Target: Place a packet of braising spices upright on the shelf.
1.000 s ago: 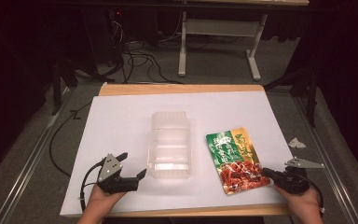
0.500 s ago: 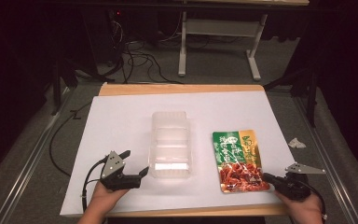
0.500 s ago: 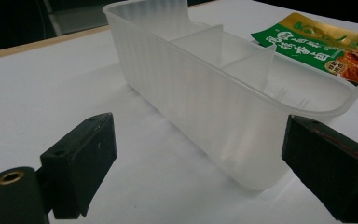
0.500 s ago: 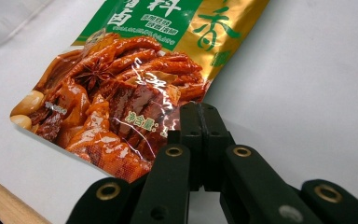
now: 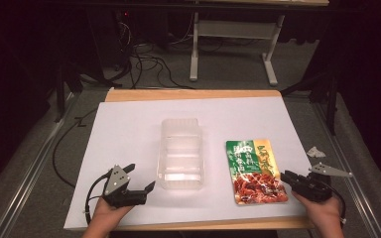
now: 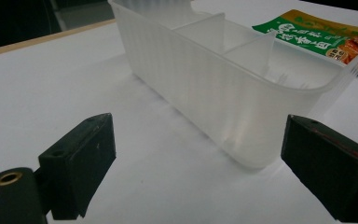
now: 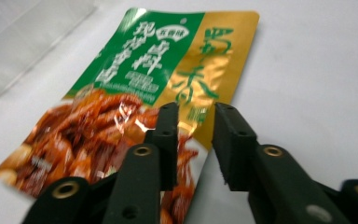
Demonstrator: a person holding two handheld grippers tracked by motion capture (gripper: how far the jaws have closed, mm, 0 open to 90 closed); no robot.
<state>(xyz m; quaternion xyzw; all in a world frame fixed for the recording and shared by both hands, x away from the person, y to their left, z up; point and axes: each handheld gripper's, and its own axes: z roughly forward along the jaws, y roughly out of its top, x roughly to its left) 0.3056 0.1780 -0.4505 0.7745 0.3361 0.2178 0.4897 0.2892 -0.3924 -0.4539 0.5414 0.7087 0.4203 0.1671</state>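
From the high view: clear ribbed plastic compartment tray (image 5: pixel 180 153) mid white surface (image 5: pixel 129 124), flat green-and-gold foil snack pouch (image 5: pixel 254 170) just right of it, bare sheet all round. Left tongs (image 5: pixel 141 180) wide open, empty, near the tray's near-left corner. Left gripper view: tray corner (image 6: pixel 242 116) between the spread jaws, untouched. Right gripper view: right tongs (image 7: pixel 196 140) having just been opening, narrow gap over the pouch's (image 7: pixel 158 74) near edge, not pressing on it.

A crumpled paper scrap (image 5: pixel 316 151) lies near the white-covered table's (image 5: pixel 129 134) right edge.
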